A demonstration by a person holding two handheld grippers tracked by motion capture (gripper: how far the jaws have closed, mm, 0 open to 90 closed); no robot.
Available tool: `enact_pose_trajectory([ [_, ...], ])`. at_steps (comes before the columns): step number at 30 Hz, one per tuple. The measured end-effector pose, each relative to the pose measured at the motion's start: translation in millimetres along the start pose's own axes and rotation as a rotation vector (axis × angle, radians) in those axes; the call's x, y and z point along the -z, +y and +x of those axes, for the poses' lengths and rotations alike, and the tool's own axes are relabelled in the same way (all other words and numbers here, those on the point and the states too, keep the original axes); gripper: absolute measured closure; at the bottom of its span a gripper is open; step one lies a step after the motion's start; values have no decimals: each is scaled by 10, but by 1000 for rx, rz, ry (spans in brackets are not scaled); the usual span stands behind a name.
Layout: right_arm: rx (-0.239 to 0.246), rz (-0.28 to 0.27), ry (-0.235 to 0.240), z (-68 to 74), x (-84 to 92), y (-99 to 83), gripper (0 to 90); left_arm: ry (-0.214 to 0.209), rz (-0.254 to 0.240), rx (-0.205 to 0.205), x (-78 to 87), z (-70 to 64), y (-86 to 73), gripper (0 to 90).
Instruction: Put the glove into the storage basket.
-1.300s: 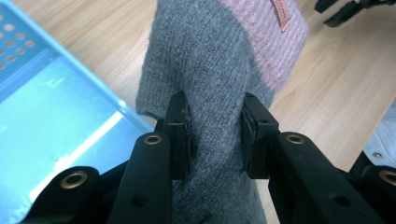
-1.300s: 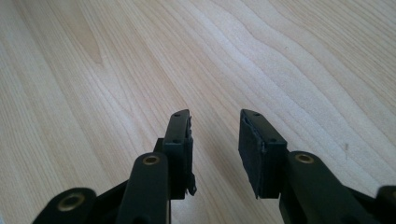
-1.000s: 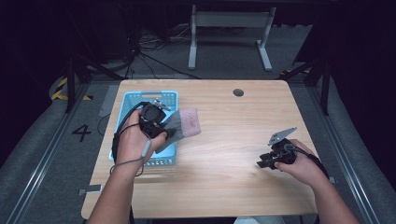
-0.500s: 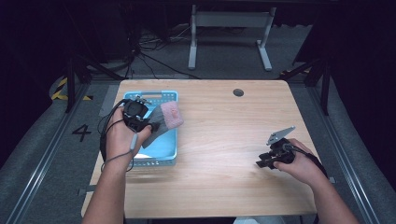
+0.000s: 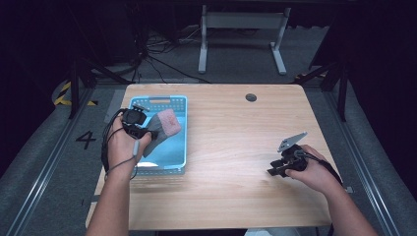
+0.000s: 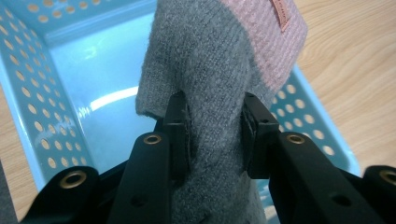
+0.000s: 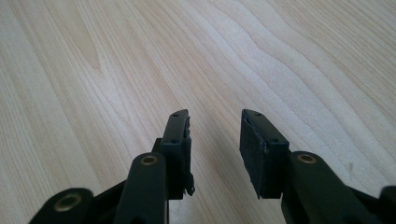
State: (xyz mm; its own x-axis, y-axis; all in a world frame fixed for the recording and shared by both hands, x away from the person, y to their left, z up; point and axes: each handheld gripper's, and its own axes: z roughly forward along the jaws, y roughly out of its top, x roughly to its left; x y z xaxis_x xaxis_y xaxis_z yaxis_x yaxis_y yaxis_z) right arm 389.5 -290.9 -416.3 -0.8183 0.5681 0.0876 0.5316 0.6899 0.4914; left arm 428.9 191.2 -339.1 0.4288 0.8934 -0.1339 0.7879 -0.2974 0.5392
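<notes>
Left gripper view gets the detail: the left gripper (image 6: pixel 215 135) has its jaws clamped on a grey sock (image 6: pixel 210 93) with a pink cuff, hanging over the blue basket (image 6: pixel 28 98). High view puts that basket (image 5: pixel 183 129) at the table's (image 5: pixel 246 147) left. Right gripper (image 7: pixel 215 149) sits open over bare wood, jaws empty; it's lower right in the high view (image 5: pixel 282 164).

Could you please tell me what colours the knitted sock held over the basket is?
The sock is grey with a pink cuff, clearest in the left gripper view.
</notes>
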Motion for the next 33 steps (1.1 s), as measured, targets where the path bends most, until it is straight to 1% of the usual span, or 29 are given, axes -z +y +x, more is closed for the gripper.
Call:
enact_pose_trajectory([
  [2,-2,-2,-1,4,4,-3,634,0,16,12,-69,49,2,684],
  [3,-1,-3,0,3,6,-7,634,-1,20,25,-104,70,-1,684],
  [6,-5,-2,-2,4,11,-18,632,-13,57,45,-207,145,-6,683],
  [8,-7,-3,3,4,9,-24,629,-19,87,52,-284,197,-14,682],
  [10,-4,-3,5,6,6,-29,628,-15,119,58,-355,244,-23,681],
  [12,-3,-3,5,7,5,-32,627,-20,136,62,-417,286,-35,681],
  [14,-5,-4,4,8,5,-34,626,-25,141,69,-465,305,-43,680],
  [16,-6,-5,4,7,6,-36,626,-40,137,78,-506,313,-52,680],
  [18,-6,-5,5,8,3,-37,624,-58,147,79,-557,313,-59,678],
  [22,-4,-4,5,15,-2,-33,623,-63,166,78,-666,304,-77,677],
  [24,-6,-8,6,19,0,-29,622,-74,169,82,-708,315,-86,677],
  [27,-8,-9,7,21,4,-31,621,-67,178,73,-746,333,-89,671],
  [33,-7,-12,4,21,16,-50,617,-63,193,74,-787,369,-87,649],
])
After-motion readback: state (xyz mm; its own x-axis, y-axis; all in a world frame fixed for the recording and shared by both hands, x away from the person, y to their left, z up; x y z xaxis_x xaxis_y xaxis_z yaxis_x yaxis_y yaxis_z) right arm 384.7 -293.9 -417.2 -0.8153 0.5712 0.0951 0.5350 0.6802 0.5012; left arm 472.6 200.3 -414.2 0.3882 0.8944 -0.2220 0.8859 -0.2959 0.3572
